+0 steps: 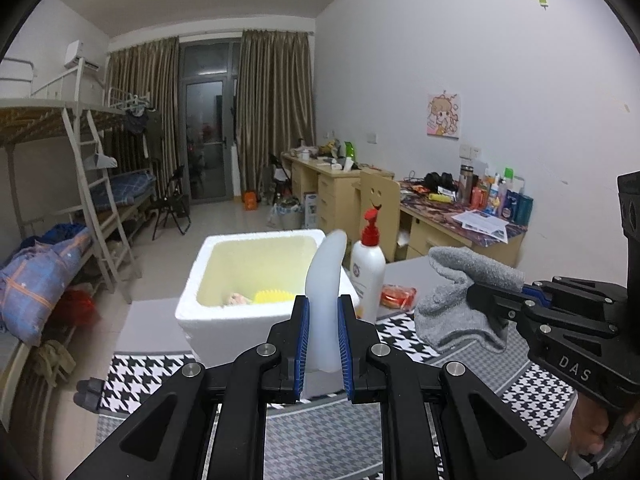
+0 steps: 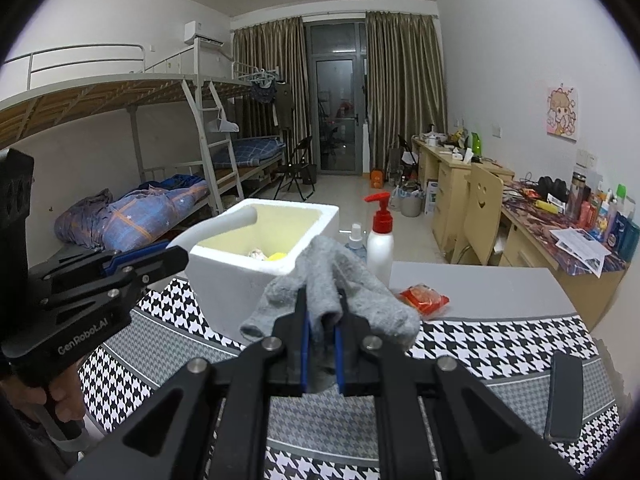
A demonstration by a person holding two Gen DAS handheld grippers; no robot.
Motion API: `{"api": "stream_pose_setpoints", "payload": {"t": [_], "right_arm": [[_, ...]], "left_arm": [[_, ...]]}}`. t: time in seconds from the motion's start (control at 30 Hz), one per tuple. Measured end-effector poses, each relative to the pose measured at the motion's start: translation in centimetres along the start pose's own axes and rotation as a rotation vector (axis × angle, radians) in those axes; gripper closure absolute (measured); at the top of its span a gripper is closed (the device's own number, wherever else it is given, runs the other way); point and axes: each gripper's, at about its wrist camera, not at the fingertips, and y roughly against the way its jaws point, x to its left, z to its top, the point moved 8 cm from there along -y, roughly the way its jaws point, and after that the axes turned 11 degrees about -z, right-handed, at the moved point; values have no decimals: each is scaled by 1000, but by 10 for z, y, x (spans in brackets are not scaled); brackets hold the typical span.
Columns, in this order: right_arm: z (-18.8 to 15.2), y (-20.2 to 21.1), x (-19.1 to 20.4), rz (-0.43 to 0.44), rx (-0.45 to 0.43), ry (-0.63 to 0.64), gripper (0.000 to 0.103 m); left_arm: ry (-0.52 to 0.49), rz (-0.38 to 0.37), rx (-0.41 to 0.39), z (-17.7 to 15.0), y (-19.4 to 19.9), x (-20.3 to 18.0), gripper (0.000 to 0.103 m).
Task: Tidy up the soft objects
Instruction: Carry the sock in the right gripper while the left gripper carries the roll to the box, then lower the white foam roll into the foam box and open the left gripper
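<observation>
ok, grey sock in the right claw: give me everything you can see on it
The grey sock looks like thick terry knit, plain grey, soft and crumpled. It is pinched in its middle between the blue pads of the right claw, bunched upward above them with both ends drooping to either side; an open end hangs on the left. It is lifted clear of the houndstooth cloth, in front of the white foam box. Only the claw touches it.

My left hand-held gripper [image 1: 323, 334] pinches a white curved soft piece [image 1: 326, 280] upright, center frame; my right hand-held gripper [image 2: 320, 344] clamps a crumpled grey sock [image 2: 340, 296] before the foam box [image 2: 256, 276].
</observation>
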Motion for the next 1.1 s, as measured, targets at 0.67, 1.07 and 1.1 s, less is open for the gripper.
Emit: {"api": "stream_pose_setpoints", "payload": {"t": [0.67,1.07,1.1], "right_arm": [[38,-19,24,19,-31,36,90],[48,-36,28,4,2,40,90],[50,-37,27,-3,-1,41,90]], "left_arm": [[38,95,-10,26,-31,37,88],[41,143,12,30,-52,59,88],[39,150,12,31,-55,61,88]]}}
